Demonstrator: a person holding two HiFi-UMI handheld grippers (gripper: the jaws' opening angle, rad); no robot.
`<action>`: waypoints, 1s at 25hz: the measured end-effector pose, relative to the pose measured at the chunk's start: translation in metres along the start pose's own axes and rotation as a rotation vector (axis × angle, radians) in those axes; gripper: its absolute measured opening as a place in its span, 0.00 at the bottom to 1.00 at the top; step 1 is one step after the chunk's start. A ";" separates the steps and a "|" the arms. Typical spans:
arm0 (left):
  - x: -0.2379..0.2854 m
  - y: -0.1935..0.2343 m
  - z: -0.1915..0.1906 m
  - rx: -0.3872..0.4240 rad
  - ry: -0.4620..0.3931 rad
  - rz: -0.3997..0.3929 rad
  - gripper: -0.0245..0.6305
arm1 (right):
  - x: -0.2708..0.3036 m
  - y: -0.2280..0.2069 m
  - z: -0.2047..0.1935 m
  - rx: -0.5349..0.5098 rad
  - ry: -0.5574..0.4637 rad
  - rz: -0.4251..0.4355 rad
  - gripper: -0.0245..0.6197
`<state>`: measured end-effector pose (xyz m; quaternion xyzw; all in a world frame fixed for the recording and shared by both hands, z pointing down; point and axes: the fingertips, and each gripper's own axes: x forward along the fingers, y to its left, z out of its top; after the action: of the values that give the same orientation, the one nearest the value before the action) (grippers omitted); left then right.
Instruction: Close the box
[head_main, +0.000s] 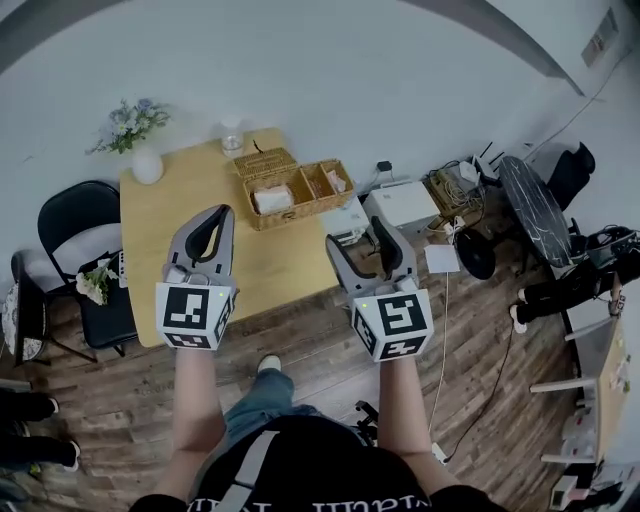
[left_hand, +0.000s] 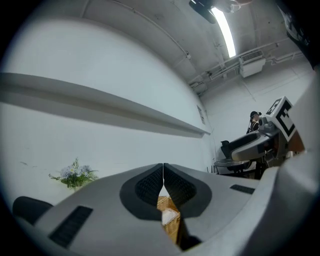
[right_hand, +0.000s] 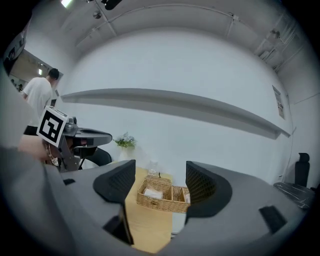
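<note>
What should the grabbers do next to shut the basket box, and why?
Probably reach the right gripper forward to the open woven wicker box on the light wooden table. Its lid lies flipped back behind it, and both grippers hang short of it. The right gripper's jaws are apart and empty, ready for the lid; the left gripper has its jaws together.
</note>
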<state>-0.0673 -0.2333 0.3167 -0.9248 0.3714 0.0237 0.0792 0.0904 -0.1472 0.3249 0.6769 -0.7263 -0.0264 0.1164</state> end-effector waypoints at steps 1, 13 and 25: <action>0.010 0.007 -0.003 -0.009 0.005 0.011 0.06 | 0.012 -0.005 -0.001 0.002 0.007 0.007 0.52; 0.079 0.056 -0.027 -0.046 0.009 0.071 0.06 | 0.111 -0.029 -0.019 0.097 0.075 0.099 0.52; 0.124 0.070 -0.052 -0.039 0.074 0.204 0.06 | 0.186 -0.062 -0.041 0.093 0.111 0.240 0.52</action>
<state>-0.0273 -0.3764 0.3466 -0.8838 0.4657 0.0046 0.0445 0.1486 -0.3317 0.3771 0.5901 -0.7950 0.0589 0.1273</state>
